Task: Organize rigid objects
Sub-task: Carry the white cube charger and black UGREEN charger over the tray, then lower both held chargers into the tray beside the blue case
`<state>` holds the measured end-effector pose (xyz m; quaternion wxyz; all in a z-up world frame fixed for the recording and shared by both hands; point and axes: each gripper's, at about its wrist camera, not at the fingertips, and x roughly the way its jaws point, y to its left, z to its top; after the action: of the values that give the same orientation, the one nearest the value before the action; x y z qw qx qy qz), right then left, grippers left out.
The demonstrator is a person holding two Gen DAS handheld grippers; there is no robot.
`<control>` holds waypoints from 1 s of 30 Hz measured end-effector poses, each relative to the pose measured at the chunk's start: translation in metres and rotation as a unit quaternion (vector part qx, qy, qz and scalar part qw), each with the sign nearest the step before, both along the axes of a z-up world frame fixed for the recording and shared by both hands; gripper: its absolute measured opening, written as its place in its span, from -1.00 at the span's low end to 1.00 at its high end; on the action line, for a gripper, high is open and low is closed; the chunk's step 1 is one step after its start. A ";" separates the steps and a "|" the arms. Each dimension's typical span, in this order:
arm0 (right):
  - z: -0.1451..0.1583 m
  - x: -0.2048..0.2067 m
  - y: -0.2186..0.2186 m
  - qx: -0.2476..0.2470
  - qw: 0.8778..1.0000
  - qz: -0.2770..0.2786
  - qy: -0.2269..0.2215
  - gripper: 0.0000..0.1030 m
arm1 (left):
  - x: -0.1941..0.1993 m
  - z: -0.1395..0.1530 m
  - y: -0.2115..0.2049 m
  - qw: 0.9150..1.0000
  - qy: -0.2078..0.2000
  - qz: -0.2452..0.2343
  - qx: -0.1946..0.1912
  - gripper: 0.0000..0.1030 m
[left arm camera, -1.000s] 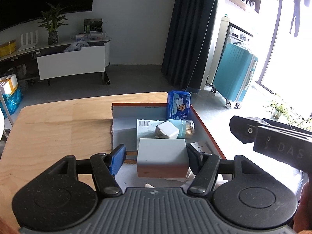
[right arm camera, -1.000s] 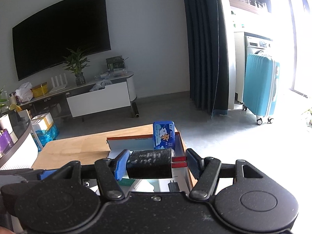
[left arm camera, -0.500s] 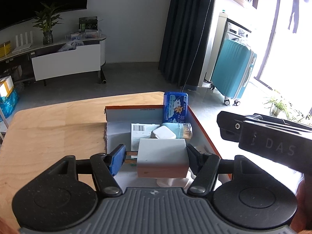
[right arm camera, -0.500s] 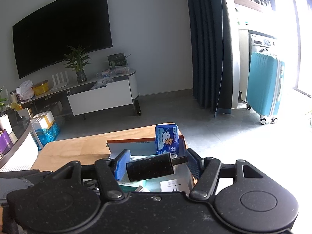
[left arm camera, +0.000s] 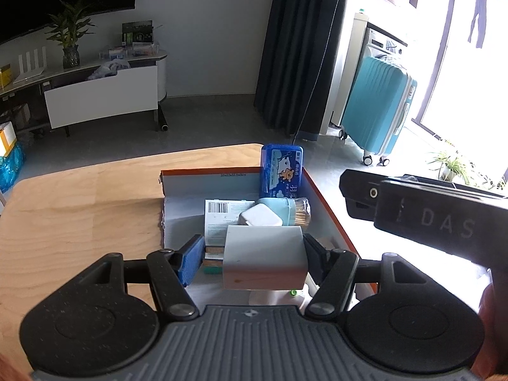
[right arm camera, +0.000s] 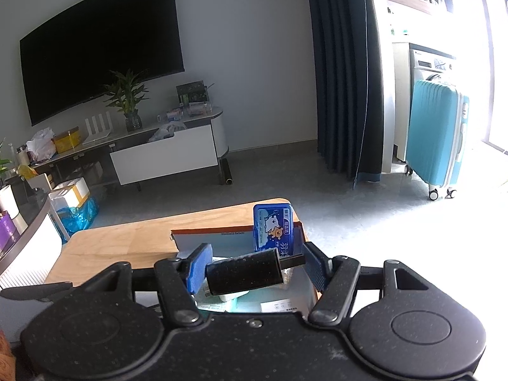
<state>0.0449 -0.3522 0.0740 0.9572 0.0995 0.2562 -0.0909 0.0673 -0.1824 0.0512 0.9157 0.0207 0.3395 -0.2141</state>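
Note:
An orange-rimmed cardboard box (left arm camera: 327,204) sits on the wooden table (left arm camera: 79,209). It holds a blue tin (left arm camera: 281,171) standing at the back, a white charger (left arm camera: 260,219), a toothpick jar (left arm camera: 293,211) and a labelled packet (left arm camera: 222,219). My left gripper (left arm camera: 254,254) is shut on a white block (left arm camera: 265,255) over the box's near end. My right gripper (right arm camera: 252,270) is shut on a black cylinder with a thin stem (right arm camera: 244,271) above the box (right arm camera: 206,233); it also shows in the left wrist view (left arm camera: 422,212).
A teal suitcase (left arm camera: 377,111) stands on the floor to the right by dark curtains (left arm camera: 298,47). A TV console (right arm camera: 158,155) and a plant (right arm camera: 127,98) are against the far wall. The table's bare wood lies left of the box.
The right gripper rose and tilted, so the black cylinder now slants. The left gripper with the white block shifted slightly over the box.

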 end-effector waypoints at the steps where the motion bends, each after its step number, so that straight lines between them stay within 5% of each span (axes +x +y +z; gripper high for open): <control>1: -0.001 0.001 0.000 0.000 1.000 0.000 0.001 0.47 | 0.001 0.000 -0.001 1.000 0.001 0.000 0.000 0.28; 30: -0.005 0.011 -0.008 0.009 1.000 0.000 0.011 0.47 | 0.016 -0.007 -0.015 1.000 0.015 -0.010 0.003 0.28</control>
<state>0.0561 -0.3599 0.0692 0.9535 0.1067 0.2673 -0.0893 0.0830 -0.1973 0.0444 0.9083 0.0234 0.3535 -0.2224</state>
